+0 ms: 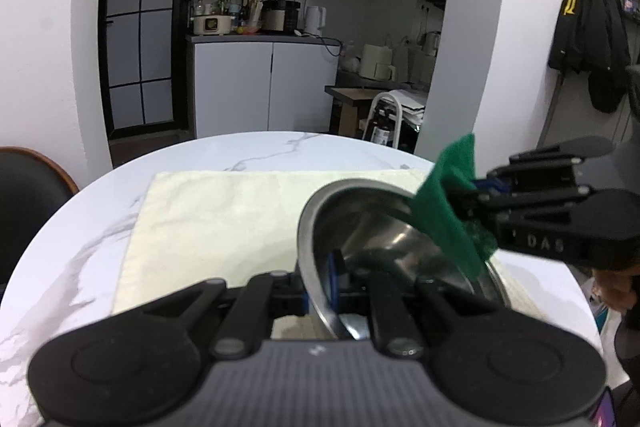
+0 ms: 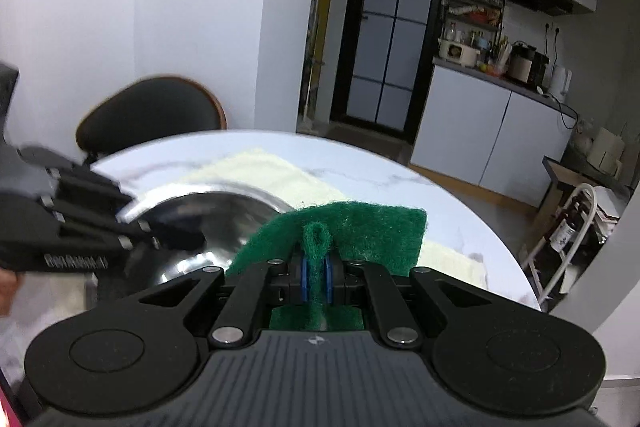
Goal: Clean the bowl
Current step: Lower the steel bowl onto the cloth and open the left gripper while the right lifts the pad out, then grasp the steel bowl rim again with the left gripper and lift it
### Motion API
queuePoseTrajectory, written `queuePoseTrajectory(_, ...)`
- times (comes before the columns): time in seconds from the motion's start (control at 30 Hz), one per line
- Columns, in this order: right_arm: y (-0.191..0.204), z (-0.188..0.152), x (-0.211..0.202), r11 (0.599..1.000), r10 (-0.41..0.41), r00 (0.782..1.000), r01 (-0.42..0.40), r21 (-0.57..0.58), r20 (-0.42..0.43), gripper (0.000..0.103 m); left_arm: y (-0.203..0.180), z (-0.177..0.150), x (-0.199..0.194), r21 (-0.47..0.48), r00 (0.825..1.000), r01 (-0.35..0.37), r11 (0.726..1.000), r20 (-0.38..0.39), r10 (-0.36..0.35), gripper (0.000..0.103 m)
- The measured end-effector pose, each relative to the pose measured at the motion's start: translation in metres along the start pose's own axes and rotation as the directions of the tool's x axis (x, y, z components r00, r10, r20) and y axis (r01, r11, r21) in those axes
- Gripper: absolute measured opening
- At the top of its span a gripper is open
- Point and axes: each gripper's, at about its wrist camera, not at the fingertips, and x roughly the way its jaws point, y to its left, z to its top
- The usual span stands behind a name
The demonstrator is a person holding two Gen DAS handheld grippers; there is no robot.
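- While the left gripper (image 1: 320, 291) pinches the near rim of the round stainless-steel bowl (image 1: 384, 227) between its blue pads, the left wrist view shows the bowl tipped up on edge over the cream cloth mat (image 1: 216, 211) on the white marble-patterned round table (image 1: 80, 247); tilting it this way likely turns the inside toward the scrubber.
- From the right of that view comes the right gripper (image 1: 476, 203), its jaws closed on a green scouring pad (image 1: 448, 203). The pad hangs across the bowl's far right rim, touching or just beside it; contact is hard to confirm.
- Seen from the right wrist view, the right gripper (image 2: 316, 279) clamps a fold of the green pad (image 2: 360, 231) between blue pads, the rest fanning out ahead as a wiping face.
- Beyond and left of the pad lies the bowl (image 2: 216, 219), its shiny hollow open toward this camera, with the left gripper (image 2: 152, 231) holding its left edge.
- My judgement: wiping is under way or about to begin.
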Motion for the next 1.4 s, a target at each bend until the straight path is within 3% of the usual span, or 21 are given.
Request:
queuePoseTrajectory(0.2, 0.001, -0.008, -0.002, 0.999, 0.030, 0.998, -0.032, -0.033, -0.049, 0.009, 0.001, 0.002, 0.006, -0.018, 1.000, -0.019, 1.000, -0.020, 0.019, 0.011)
queuePoseTrajectory(0.33, 0.003, -0.012, -0.010, 0.998, 0.045, 0.998, -0.046, -0.029, -0.032, 0.009, 0.007, 0.001, 0.010, -0.048, 0.998, -0.049, 0.998, -0.042, 0.047, 0.015)
queuePoseTrajectory(0.4, -0.001, -0.011, -0.012, 0.998, 0.054, 0.998, -0.055, -0.030, -0.017, 0.009, 0.011, 0.000, 0.011, -0.054, 0.997, -0.061, 0.997, -0.045, 0.059, 0.031)
queuePoseTrajectory(0.43, -0.004, -0.011, -0.013, 0.998, 0.057, 0.998, -0.058, -0.033, -0.009, 0.009, 0.013, 0.000, 0.010, -0.057, 0.997, -0.073, 0.996, -0.039, 0.070, 0.048)
queuePoseTrajectory(0.5, -0.005, -0.011, -0.015, 0.998, 0.057, 0.998, -0.057, -0.035, 0.003, 0.009, 0.014, 0.000, 0.005, -0.049, 0.996, -0.089, 0.995, -0.018, 0.088, 0.069)
queuePoseTrajectory(0.53, -0.004, -0.011, -0.016, 0.998, 0.056, 0.998, -0.056, -0.037, 0.008, 0.009, 0.015, 0.000, 0.002, -0.042, 0.995, -0.096, 0.994, -0.007, 0.096, 0.073)
queuePoseTrajectory(0.8, -0.010, -0.014, -0.021, 0.998, 0.046, 0.998, -0.045, -0.036, 0.034, 0.009, 0.015, 0.004, -0.015, -0.009, 0.994, -0.113, 0.994, 0.006, 0.113, 0.077)
queuePoseTrajectory(0.9, -0.014, -0.015, -0.026, 0.999, 0.037, 0.998, -0.036, -0.023, 0.052, 0.009, 0.006, 0.008, -0.025, 0.058, 0.995, -0.102, 0.993, 0.023, 0.101, 0.083)
queuePoseTrajectory(1.1, -0.020, -0.020, -0.031, 1.000, 0.027, 0.996, -0.026, -0.016, 0.081, 0.009, -0.020, 0.013, -0.039, 0.205, 0.999, -0.026, 0.978, 0.033, 0.020, 0.088)
queuePoseTrajectory(1.3, -0.025, -0.024, -0.035, 1.000, 0.024, 0.996, -0.024, 0.002, 0.081, 0.009, -0.040, 0.014, -0.033, 0.239, 0.997, 0.077, 0.968, -0.042, -0.069, 0.089)
queuePoseTrajectory(1.4, -0.031, -0.026, -0.038, 1.000, 0.017, 0.996, -0.020, 0.024, 0.089, 0.009, -0.058, 0.012, -0.028, 0.308, 0.994, 0.102, 0.946, -0.067, -0.086, 0.089)
